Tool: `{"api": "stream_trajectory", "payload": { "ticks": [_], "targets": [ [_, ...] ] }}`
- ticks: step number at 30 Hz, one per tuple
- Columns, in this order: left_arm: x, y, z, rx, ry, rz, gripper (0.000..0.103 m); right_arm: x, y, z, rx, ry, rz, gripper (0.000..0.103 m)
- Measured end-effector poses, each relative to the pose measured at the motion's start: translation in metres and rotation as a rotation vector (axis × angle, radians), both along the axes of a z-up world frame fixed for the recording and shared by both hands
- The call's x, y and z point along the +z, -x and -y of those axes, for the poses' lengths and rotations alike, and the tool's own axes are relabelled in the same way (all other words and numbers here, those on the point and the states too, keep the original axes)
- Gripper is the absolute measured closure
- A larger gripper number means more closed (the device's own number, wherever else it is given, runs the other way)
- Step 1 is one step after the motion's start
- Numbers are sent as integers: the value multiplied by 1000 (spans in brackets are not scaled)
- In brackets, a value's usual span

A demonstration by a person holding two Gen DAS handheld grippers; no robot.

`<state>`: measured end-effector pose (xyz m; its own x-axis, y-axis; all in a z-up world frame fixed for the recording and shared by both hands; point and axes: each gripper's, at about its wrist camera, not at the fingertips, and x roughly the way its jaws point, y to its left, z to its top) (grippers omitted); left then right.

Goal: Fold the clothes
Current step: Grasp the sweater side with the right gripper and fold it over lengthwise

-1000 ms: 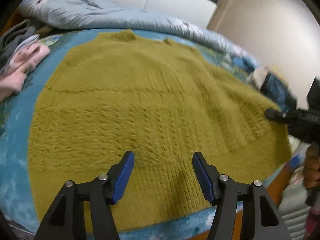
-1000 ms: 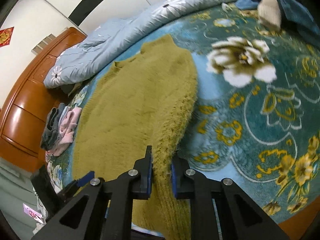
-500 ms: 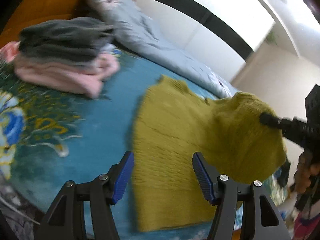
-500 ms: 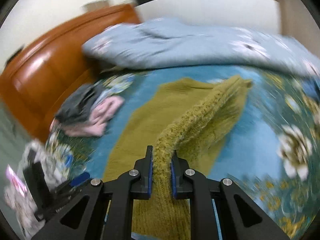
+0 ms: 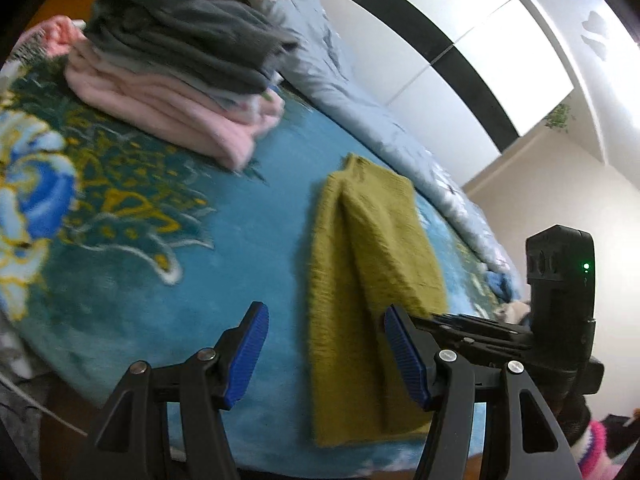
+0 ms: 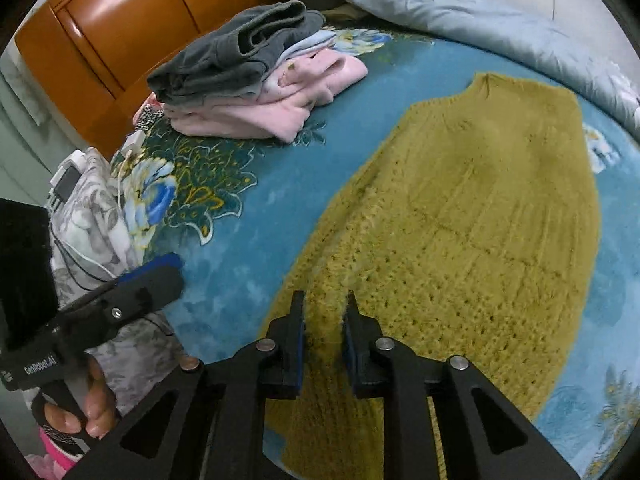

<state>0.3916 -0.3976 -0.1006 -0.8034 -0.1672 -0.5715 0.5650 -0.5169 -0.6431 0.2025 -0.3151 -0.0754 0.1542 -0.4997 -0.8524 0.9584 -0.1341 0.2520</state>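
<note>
The right tool [image 6: 323, 320] is pinching the sweater [image 6: 460, 216] on the bed [image 6: 248, 240]; the left tool [image 5: 326, 356] is gaping wide, holding nothing.

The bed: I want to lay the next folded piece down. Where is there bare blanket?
Bare blanket runs between the sweater and the pile of folded clothes, toward the near edge. A smaller strip lies right of the sweater. It is crowded at the head, where the quilt lies, and under the right gripper, partly closed around a sweater fold.
</note>
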Motion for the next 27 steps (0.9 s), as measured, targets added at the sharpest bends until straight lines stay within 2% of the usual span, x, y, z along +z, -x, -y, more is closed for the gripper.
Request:
{"api": "stream_trajectory", "payload": {
  "ticks": [4,6,8,11,13,16,19,23,27],
  "targets": [
    [0,14,-6,-61,-44,-43,38,12,8,-12,10,57,83,68],
    [-1,25,-9,-86,-34,-19,38,17,18,-22,-8,90,93,64],
    [-5,36,-15,-104,-13,39,38,19,32,-33,-51,112,62,62],
    [-15,52,-21,-136,-18,91,38,9,68,-60,-182,122,48,62],
    [-18,59,-24,-138,0,127,38,-7,98,-79,-289,105,78,62],
    [-24,61,-21,-83,25,198,38,-36,126,-110,-401,69,181,62],
    [-30,61,-17,-54,8,235,38,-58,127,-128,-399,94,343,61],
    [-28,67,-23,-53,36,284,38,-77,119,-134,-382,113,436,58],
    [-26,65,-25,-40,44,310,38,-81,113,-136,-353,151,515,58]
  ]
}}
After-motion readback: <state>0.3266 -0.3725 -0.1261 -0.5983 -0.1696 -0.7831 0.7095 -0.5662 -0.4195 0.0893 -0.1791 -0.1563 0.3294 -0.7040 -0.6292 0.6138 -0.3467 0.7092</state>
